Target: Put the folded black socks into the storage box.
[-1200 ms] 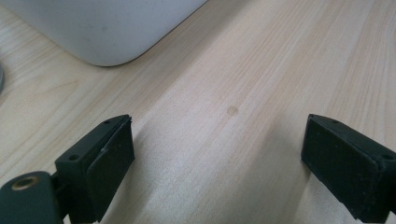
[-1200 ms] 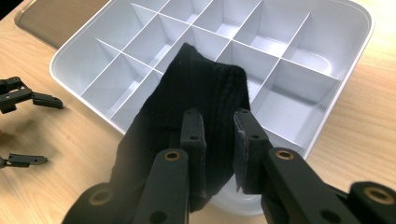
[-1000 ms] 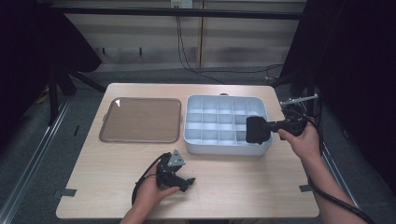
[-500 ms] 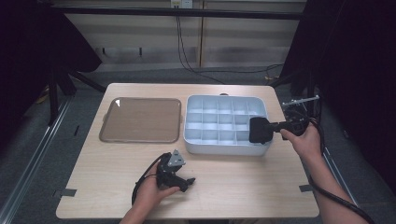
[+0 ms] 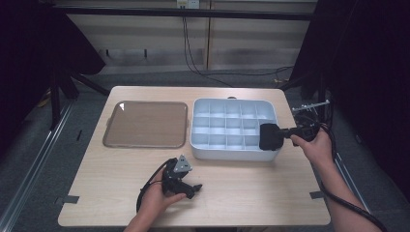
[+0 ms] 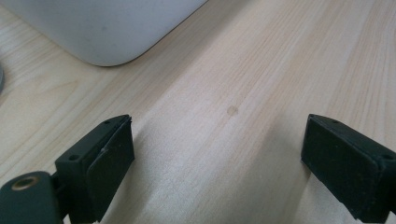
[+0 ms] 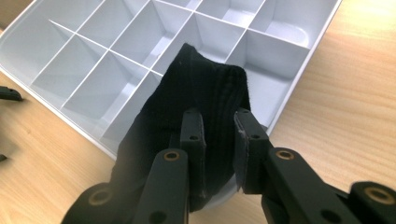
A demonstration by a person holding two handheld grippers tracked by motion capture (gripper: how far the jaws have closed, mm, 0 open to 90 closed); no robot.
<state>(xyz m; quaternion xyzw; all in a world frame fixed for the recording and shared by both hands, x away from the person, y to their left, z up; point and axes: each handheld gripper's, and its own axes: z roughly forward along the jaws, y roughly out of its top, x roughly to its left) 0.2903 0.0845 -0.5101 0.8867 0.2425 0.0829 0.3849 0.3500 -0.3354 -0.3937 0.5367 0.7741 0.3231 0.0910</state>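
A: What is laid out, biggest first?

B: The surface (image 5: 241,188) fills the middle of the high view. On it a white tray (image 5: 232,126) of small compartments sits right of centre, and a brown lid (image 5: 146,124) lies flat to its left, just beside it.

A: And the cloth?

B: The black cloth (image 7: 201,107) is at the tray's lower right corner in the high view. The right hand-held gripper (image 7: 219,128) is clamped on a fold of it, with its jaws drawn close and fabric bunched between them. It hangs over the compartments at that corner; I cannot tell whether it touches their floor.

A: The other one?

B: The left hand-held gripper (image 6: 217,158) rests low in the frame, its jaws wide apart over bare wood, holding nothing.

A: How far along is it?

B: I'd say midway. The cloth is gripped at the tray but not released, every compartment I can see is empty, and the lid is off.
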